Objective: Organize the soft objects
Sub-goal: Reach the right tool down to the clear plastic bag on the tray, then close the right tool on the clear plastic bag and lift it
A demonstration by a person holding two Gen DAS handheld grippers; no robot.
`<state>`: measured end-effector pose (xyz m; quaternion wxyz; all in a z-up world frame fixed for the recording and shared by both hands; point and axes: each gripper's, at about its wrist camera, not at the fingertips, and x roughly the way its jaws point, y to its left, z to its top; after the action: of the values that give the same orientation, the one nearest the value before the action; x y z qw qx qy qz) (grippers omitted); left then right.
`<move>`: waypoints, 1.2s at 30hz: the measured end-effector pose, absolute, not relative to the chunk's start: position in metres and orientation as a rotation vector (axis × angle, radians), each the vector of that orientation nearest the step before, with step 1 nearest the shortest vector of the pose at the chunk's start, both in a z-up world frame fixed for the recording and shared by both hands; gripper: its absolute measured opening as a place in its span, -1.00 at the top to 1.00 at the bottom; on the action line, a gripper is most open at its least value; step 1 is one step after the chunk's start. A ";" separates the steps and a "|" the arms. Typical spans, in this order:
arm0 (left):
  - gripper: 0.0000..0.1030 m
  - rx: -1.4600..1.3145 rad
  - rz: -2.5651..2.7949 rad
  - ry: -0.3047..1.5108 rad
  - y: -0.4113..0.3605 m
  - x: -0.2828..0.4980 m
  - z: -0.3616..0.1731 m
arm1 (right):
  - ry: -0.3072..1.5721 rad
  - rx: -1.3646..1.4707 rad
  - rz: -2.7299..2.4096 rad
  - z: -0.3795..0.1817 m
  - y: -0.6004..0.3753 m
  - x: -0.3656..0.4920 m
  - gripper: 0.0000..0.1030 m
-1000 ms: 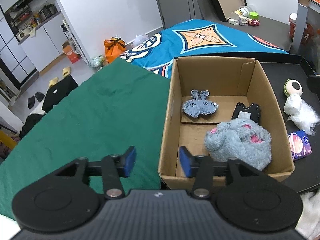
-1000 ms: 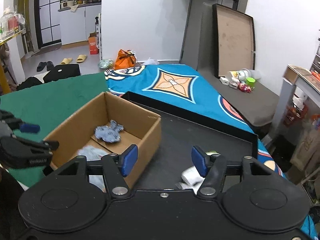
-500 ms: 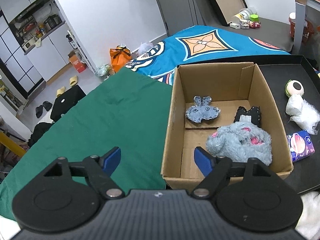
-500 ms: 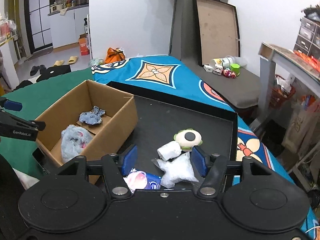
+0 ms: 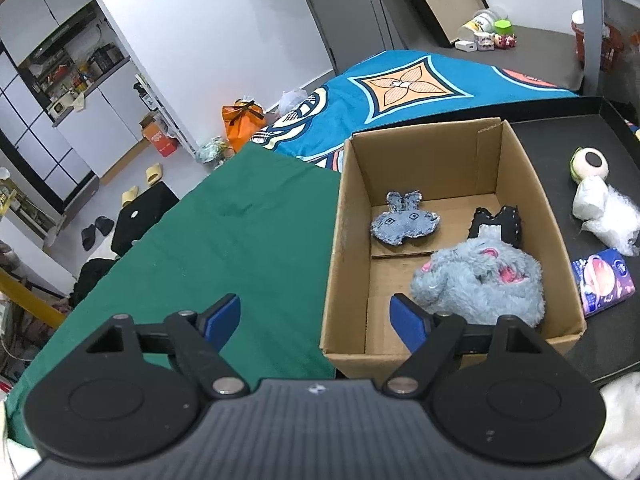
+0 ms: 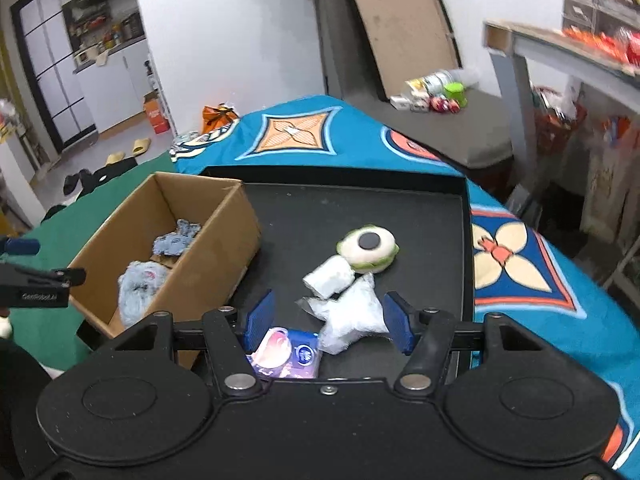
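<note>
Although aimed down at the black tray, caught only part of the purple packet, its near end cut off behind the body of the right gripper. Could not read the print on it. In the left wrist view, lost the near floor of the cardboard box behind the left gripper. Found the black soft piece partly covered by the grey plush, its shape hard to make out. From the right wrist view, saw that plush only over the box wall, and nothing of the black piece. Had the tray's right end cropped at the edge of the left view.

Against a second before: had just been opening the left jaws, now spread wide with nothing between the pads, the box's near left corner showing in the gap. Had swung the right gripper from beside the box to above the loose things on the tray. Had narrowed its jaws a shade, yet kept them apart and pinching nothing, with the white wad and the packet showing below between them. Found the box and its contents lying as before.

Found the grey plush shaggy and curled up, with pink patches, at the near right of the box. Found the denim bunny flat and frayed on the box floor, toward the back. Saw the round cream-and-green toy, dark disc on top, on the tray against the rolled end of the wad. Saw the packet just beside the wad, near the box's outer wall.
</note>
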<state>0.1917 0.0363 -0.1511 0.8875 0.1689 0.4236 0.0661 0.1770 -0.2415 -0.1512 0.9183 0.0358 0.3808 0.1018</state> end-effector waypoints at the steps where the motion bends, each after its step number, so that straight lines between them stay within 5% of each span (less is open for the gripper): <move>1: -0.57 0.353 0.138 0.881 0.035 0.192 -0.151 | 0.791 0.091 0.207 -0.153 -0.246 0.179 -0.09; 36: -0.57 0.445 0.205 0.872 0.019 0.200 -0.159 | 0.922 0.177 0.148 -0.219 -0.256 0.239 -0.07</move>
<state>0.2001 0.0186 -0.1586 0.8775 0.2135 0.4182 0.0981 0.2386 -0.2564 -0.2193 0.8891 0.0852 0.4441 0.0711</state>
